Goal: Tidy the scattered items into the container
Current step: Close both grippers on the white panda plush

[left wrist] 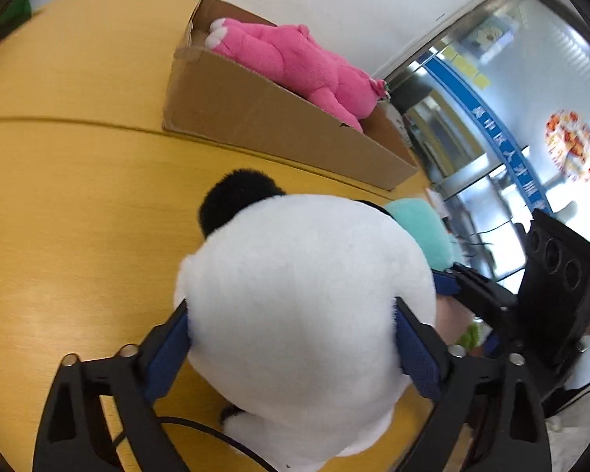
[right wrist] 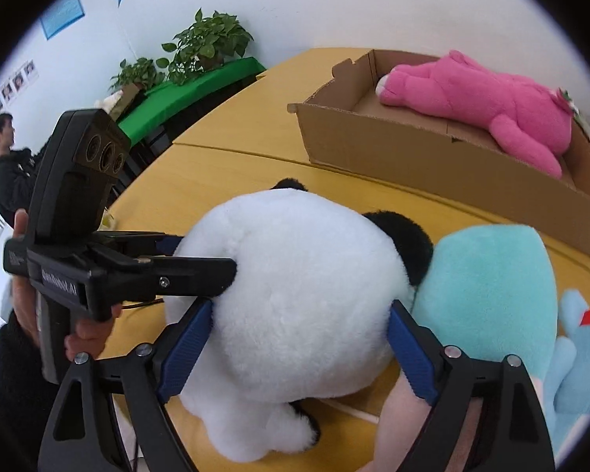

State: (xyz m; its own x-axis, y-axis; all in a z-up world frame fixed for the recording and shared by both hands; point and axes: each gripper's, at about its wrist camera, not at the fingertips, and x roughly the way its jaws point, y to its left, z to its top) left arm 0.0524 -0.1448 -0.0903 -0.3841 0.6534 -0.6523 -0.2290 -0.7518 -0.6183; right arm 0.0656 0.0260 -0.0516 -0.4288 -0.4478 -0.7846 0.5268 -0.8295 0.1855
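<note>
Panda plush (left wrist: pixel 303 306) sits on the yellow table (left wrist: pixel 78 196), in front of the cardboard box (left wrist: pixel 279 126) holding a pink plush (left wrist: pixel 295 59). Left gripper (left wrist: pixel 293 338) and right gripper (right wrist: pixel 301 338), both spread wide, press its white body from two sides; a teal plush (right wrist: pixel 487 287) touches it.

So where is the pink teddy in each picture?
Left wrist view: the pink plush toy lies in the cardboard box, upper middle.
Right wrist view: the same pink plush toy lies in the cardboard box, upper right.
Shared landmark: the white and black plush panda, low in the middle of both.
</note>
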